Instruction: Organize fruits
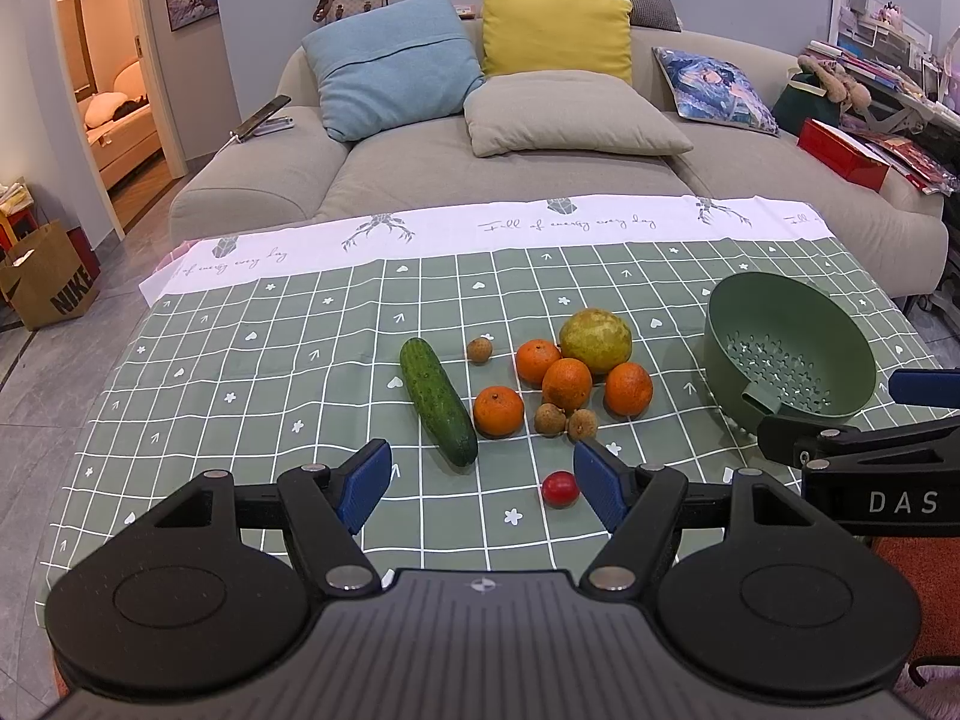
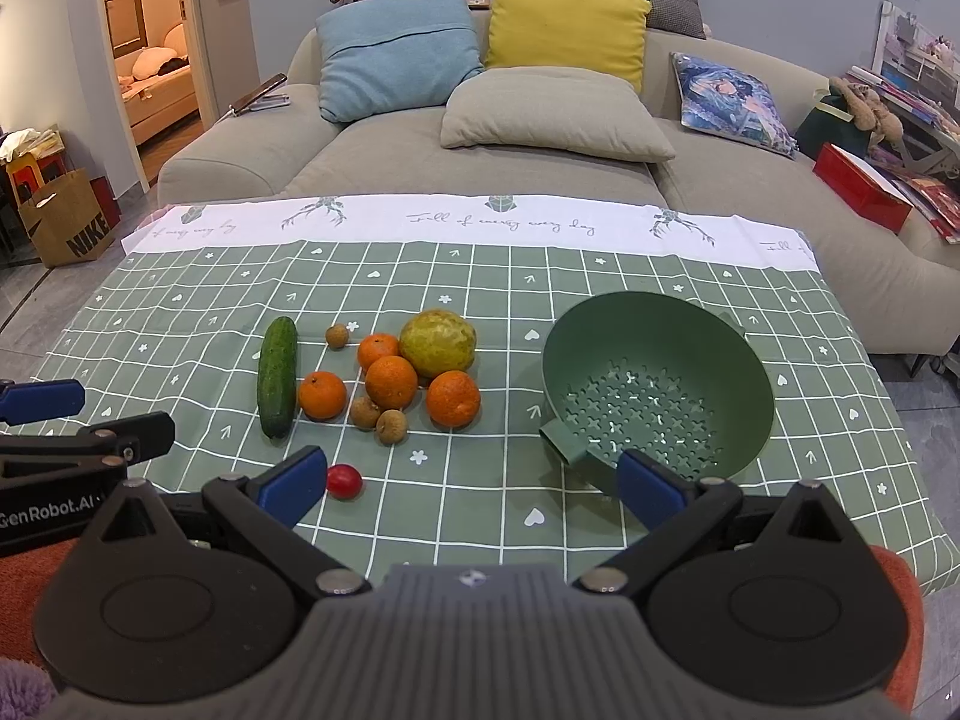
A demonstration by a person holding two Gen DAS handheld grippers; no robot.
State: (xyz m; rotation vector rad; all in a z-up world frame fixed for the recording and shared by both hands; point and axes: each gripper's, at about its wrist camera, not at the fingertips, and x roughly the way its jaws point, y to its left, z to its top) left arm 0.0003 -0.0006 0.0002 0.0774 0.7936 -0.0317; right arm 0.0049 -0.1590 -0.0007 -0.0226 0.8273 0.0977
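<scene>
On the green checked tablecloth (image 1: 270,372) lie a cucumber (image 1: 437,401), several oranges (image 1: 567,383), a yellow-green pear (image 1: 595,341), three small brown longans (image 1: 549,419) and a red cherry tomato (image 1: 560,488). A green colander (image 1: 789,348) stands empty at the right, also in the right wrist view (image 2: 657,384). My left gripper (image 1: 483,489) is open and empty above the near edge, the tomato just inside its right finger. My right gripper (image 2: 474,486) is open and empty, between the tomato (image 2: 344,481) and the colander.
A beige sofa (image 1: 540,168) with several cushions stands behind the table. A red box (image 1: 843,153) and clutter sit at the right. A brown paper bag (image 1: 51,282) stands on the floor at the left. An orange surface (image 2: 900,618) lies under the grippers.
</scene>
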